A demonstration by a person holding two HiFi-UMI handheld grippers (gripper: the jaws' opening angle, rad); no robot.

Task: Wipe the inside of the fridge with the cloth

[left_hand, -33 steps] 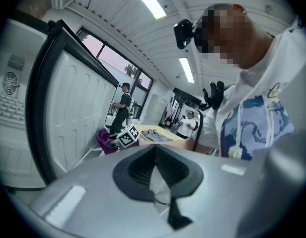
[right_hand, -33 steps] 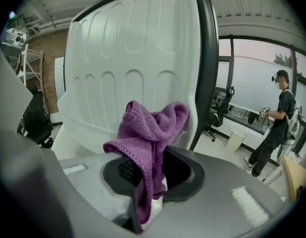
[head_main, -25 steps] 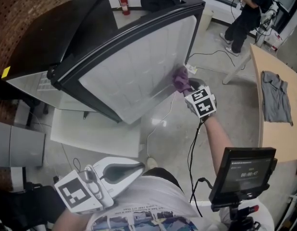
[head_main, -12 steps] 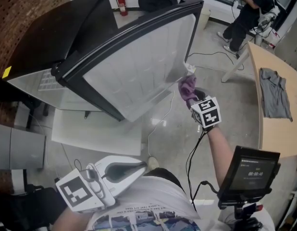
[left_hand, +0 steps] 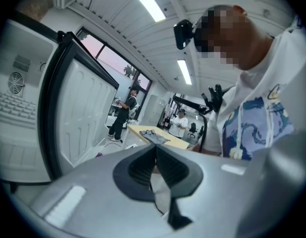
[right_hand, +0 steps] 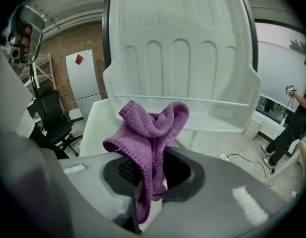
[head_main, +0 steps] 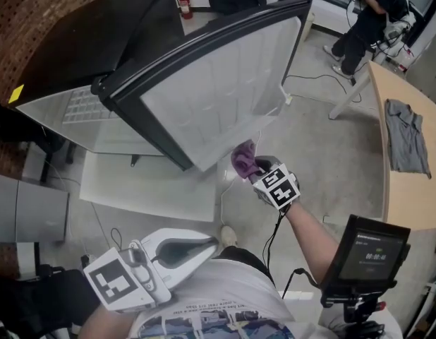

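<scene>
Setting: indoor lab or workshop hall. Evidence: bare polished concrete floor (head_main: 331,147); brick wall (head_main: 34,13); red fire extinguisher (head_main: 183,3) at the wall; black office chair (right_hand: 54,118); long ceiling strip lights (left_hand: 145,1); large windows (right_hand: 284,58); plain wooden table (head_main: 408,193) bearing a grey garment (head_main: 407,138); screen (head_main: 366,256) on a stand; second person (head_main: 370,20) standing near the table
</scene>
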